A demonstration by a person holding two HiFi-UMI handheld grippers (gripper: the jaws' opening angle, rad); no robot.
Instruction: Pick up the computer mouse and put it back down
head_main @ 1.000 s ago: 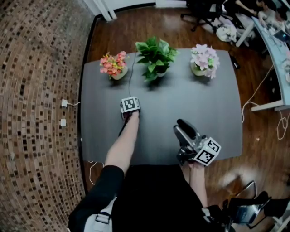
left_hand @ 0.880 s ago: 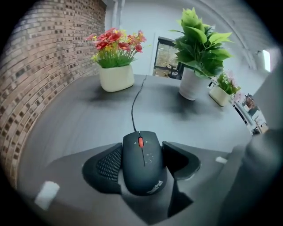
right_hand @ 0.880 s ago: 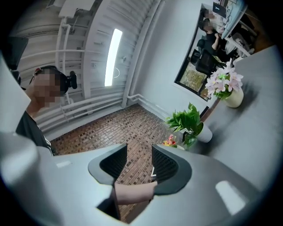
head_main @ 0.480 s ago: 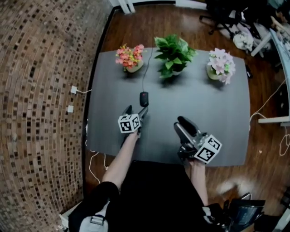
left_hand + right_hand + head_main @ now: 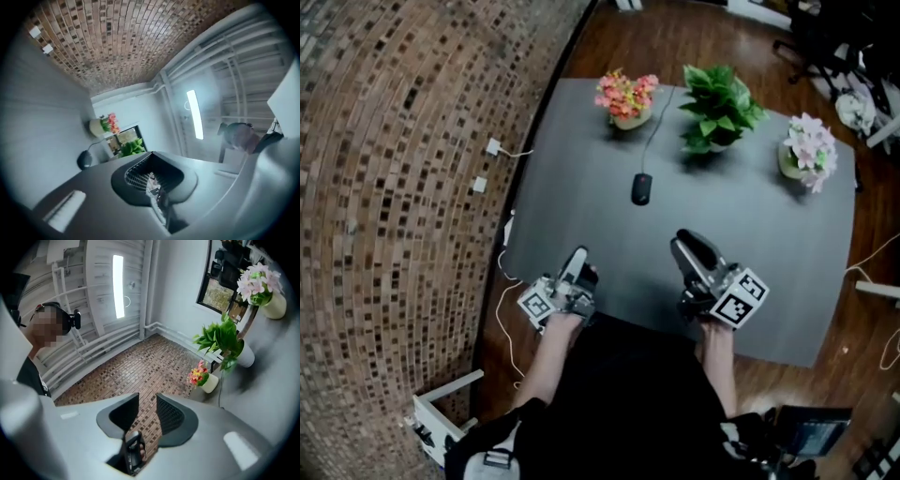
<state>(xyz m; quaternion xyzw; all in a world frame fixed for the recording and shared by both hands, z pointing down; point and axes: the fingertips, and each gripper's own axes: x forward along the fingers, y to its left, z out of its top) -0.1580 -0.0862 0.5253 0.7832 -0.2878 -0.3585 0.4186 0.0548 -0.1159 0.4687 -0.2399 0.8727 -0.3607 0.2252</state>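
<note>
The black computer mouse (image 5: 641,188) lies on the grey table (image 5: 581,178), its cable running back between the pots. Nothing touches it. My left gripper (image 5: 577,266) is pulled back to the table's near edge, well short of the mouse, shut and empty. In the left gripper view the closed jaws (image 5: 149,174) tilt upward, and the mouse (image 5: 84,159) is small at the far left. My right gripper (image 5: 687,244) hovers over the near part of the table, right of the mouse. Its jaws (image 5: 146,411) are closing with a gap and nothing between them.
Three pots stand along the table's far edge: orange-pink flowers (image 5: 625,97), a green plant (image 5: 719,98) and pale pink flowers (image 5: 808,150). Patterned brick flooring with wall sockets (image 5: 492,147) lies to the left. A person (image 5: 35,357) stands at the left of the right gripper view.
My left gripper came off the mouse, drew back to the near edge and shut. The mouse stayed on the table. The right gripper shifted slightly.
</note>
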